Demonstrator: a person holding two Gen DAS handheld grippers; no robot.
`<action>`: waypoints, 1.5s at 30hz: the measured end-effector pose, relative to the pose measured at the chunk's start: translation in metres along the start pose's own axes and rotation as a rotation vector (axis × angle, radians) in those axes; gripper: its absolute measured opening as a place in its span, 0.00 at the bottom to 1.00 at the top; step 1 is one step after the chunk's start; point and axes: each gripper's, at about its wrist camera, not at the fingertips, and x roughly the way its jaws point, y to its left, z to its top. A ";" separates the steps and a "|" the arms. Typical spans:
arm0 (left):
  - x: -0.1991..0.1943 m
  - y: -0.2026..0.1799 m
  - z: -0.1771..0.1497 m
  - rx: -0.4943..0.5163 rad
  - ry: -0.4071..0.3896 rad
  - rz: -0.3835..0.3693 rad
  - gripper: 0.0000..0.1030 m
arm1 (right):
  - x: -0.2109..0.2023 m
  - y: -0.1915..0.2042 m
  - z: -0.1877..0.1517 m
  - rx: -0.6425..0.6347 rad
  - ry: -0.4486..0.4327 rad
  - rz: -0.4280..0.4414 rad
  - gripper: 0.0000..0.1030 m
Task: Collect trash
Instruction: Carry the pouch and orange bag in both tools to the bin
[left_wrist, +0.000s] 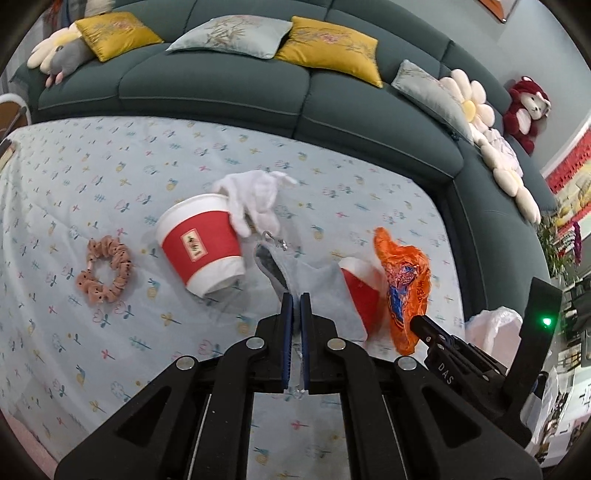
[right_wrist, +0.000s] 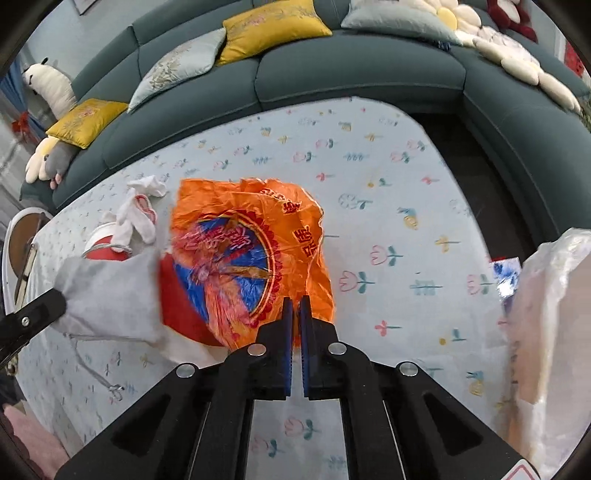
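In the left wrist view my left gripper (left_wrist: 296, 301) is shut on the edge of a grey drawstring pouch (left_wrist: 317, 284), which hangs over a tipped red-and-white paper cup (left_wrist: 360, 291). A second red-and-white cup (left_wrist: 201, 243) lies on its side to the left, with a crumpled white tissue (left_wrist: 255, 195) at its mouth. An orange plastic bag (left_wrist: 404, 284) stands crumpled at the right, with the right gripper's tip (left_wrist: 416, 320) at its lower edge. In the right wrist view my right gripper (right_wrist: 296, 302) is shut on the near edge of the orange plastic bag (right_wrist: 251, 240). The pouch (right_wrist: 110, 295) and left gripper (right_wrist: 59, 301) show at the left.
Everything lies on a table under a pale flowered cloth (left_wrist: 110, 166). A pink scrunchie (left_wrist: 105, 273) lies at the left. A whitish plastic bag (right_wrist: 554, 314) stands at the table's right edge. A dark green corner sofa (left_wrist: 221, 85) with cushions and plush toys wraps around the far side.
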 end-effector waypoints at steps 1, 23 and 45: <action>-0.003 -0.005 -0.001 0.006 -0.004 -0.004 0.04 | -0.010 -0.001 -0.001 -0.003 -0.015 0.001 0.04; -0.076 -0.176 -0.043 0.249 -0.074 -0.188 0.04 | -0.180 -0.116 -0.029 0.126 -0.270 -0.058 0.04; -0.061 -0.294 -0.096 0.406 0.009 -0.290 0.14 | -0.221 -0.237 -0.084 0.309 -0.309 -0.146 0.03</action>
